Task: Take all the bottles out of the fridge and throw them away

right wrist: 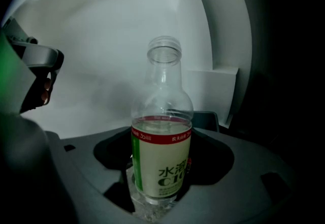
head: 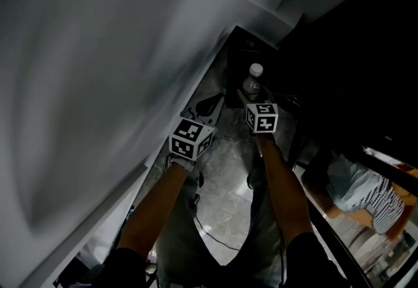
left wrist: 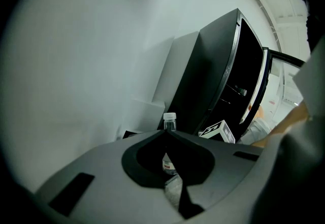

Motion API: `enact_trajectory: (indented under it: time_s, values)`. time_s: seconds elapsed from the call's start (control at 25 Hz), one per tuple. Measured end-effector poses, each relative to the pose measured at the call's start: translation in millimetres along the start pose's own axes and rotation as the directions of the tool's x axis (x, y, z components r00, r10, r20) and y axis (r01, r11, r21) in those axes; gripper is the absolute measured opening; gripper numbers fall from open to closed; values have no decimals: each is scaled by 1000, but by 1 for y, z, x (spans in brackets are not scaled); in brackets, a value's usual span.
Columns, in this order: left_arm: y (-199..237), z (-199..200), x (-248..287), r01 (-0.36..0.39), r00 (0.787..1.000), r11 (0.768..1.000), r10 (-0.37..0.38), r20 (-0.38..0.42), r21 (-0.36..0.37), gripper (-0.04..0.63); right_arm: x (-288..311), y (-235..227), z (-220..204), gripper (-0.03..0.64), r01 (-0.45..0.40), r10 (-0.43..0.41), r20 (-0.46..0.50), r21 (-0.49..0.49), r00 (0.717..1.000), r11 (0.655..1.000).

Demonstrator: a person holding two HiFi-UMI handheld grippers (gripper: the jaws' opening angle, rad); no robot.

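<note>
My right gripper [right wrist: 161,169] is shut on a clear bottle [right wrist: 162,131] with a pale yellow-green label and holds it upright. In the head view the same bottle [head: 253,80] shows its white cap just ahead of the right marker cube [head: 262,117]. My left gripper [left wrist: 165,133] is shut on nothing, with its jaw tips touching. It hangs to the left of the bottle [left wrist: 169,119] and slightly nearer to me. The black fridge [left wrist: 223,75] stands on the right with its door open.
A pale wall [head: 98,51] runs close along the left. A dark box-like container [right wrist: 209,118] sits low in the corner behind the bottle. The floor [head: 228,176] is marbled grey. A person in a striped top [head: 369,195] is at lower right.
</note>
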State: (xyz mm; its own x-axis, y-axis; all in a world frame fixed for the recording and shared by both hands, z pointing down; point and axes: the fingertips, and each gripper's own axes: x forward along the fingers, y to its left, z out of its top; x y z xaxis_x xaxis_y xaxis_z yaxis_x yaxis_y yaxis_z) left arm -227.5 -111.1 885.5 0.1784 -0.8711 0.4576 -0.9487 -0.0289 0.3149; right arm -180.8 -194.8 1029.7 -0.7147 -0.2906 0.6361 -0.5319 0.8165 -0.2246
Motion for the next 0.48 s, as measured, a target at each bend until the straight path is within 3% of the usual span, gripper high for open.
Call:
enact_trajectory:
  time_s: [0.48]
  values:
    - [-4,12,-13,7,1000,1000,-7,-7,-5,3,-19,-3,3,322,43,-42,-23,35,999,998]
